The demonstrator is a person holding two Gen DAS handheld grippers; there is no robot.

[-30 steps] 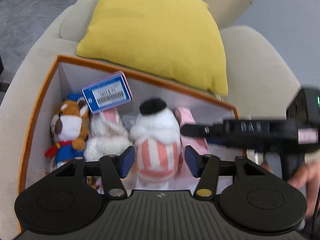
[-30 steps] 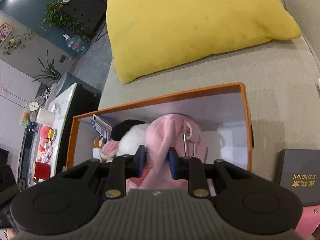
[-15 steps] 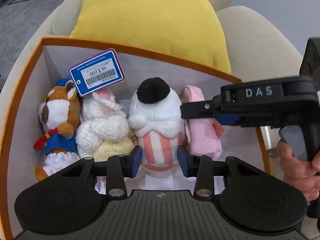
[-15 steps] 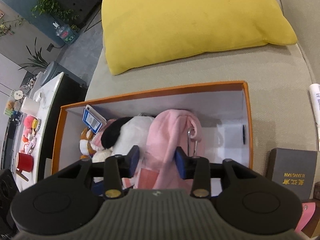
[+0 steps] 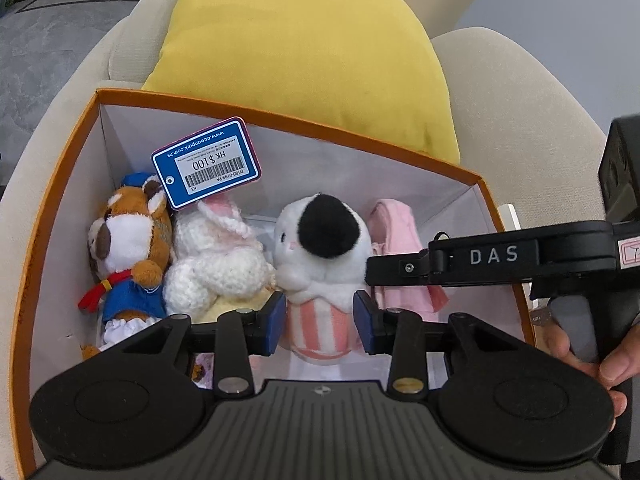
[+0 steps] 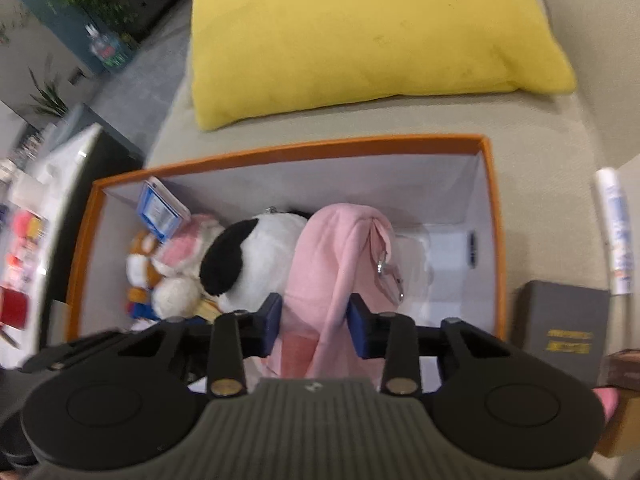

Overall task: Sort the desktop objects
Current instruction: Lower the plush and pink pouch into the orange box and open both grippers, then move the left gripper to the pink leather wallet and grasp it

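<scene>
An orange box [image 5: 280,120] with white inside walls sits on a beige sofa and holds a row of plush toys. From the left these are a brown animal in blue [image 5: 132,248], a white knitted rabbit [image 5: 216,264] with a blue price tag [image 5: 206,162], a white plush with a black patch [image 5: 320,240] and a pink plush [image 5: 396,228]. My left gripper [image 5: 320,320] is closing, its pads touching the white plush's striped body. My right gripper [image 6: 315,320] is closing too, and the pink plush [image 6: 320,248] fills the gap between its pads. Its finger [image 5: 480,258] crosses the left wrist view.
A yellow cushion [image 6: 360,32] lies just behind the box [image 6: 320,144]. A grey carton [image 6: 560,324] and a white tube [image 6: 614,232] lie right of the box on the sofa. A hand [image 5: 580,352] holds the right gripper's handle. A cluttered side table [image 6: 60,168] stands at the left.
The left jaws narrowed onto the striped plush as the gripper came down closer to the box. The right jaws opened off the pink plush, then narrowed on it again.
</scene>
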